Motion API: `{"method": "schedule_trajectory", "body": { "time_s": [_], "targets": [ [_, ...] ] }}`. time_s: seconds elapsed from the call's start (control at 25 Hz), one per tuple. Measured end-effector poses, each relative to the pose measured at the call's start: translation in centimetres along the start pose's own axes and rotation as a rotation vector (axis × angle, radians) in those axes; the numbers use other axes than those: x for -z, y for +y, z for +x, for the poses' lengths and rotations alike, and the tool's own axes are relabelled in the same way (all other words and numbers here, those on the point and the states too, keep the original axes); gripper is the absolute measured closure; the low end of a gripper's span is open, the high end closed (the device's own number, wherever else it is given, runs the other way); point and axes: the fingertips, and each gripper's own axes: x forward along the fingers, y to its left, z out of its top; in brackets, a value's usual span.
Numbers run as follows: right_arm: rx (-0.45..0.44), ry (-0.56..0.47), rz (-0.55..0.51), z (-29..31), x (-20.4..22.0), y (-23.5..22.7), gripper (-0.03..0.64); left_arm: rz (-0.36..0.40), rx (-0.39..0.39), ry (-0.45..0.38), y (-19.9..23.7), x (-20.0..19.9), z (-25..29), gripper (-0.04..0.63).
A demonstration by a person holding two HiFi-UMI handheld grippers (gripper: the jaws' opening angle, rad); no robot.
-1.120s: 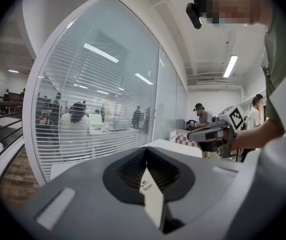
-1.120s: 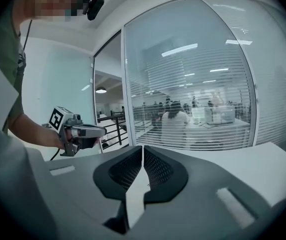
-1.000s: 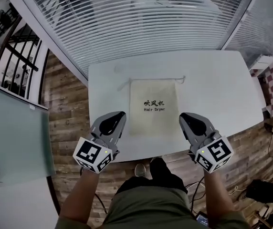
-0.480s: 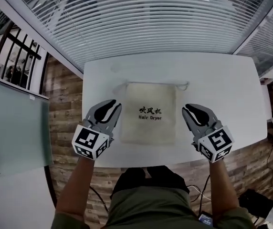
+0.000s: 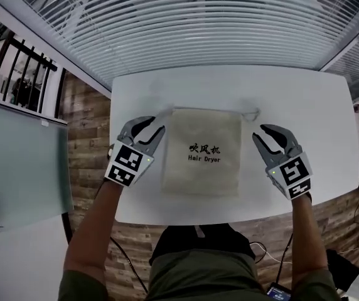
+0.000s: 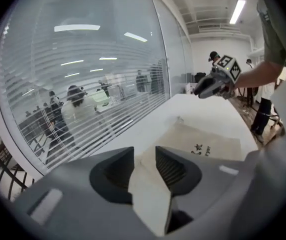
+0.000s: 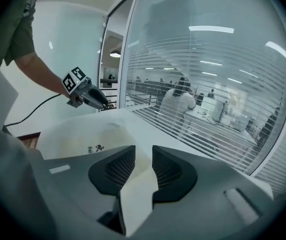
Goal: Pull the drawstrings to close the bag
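We saw a white table [image 5: 305,105] standing against a glass wall hung with pale blinds [image 5: 217,24]. Brown wooden floor [image 5: 88,143] ran along its left and near sides. A dark railing [image 5: 13,74] stood far left, and beyond the glass we made out people [image 6: 75,109] in an office.

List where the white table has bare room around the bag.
Free: the far strip between the bag and the window-side edge of the table, and its right end beyond the right tool. Crowded: the left flank, filled by the left tool. Both tools' jaws are opening, empty.
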Motion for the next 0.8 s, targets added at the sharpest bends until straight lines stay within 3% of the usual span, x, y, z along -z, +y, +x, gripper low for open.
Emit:
{"method": "schedule_trajectory", "body": {
  "time_s": [0.44, 0.8],
  "targets": [
    [-0.006, 0.184, -0.148, 6.2, 3.8, -2.5, 0.494, 0.193, 0.118, 0.224, 3.0, 5.2, 5.9, 0.465],
    [-0.098, 0.357, -0.248, 10.3, 8.9, -3.4, 0.474, 0.265, 0.241, 0.299, 3.0, 7.8, 10.0, 0.442]
  ]
}}
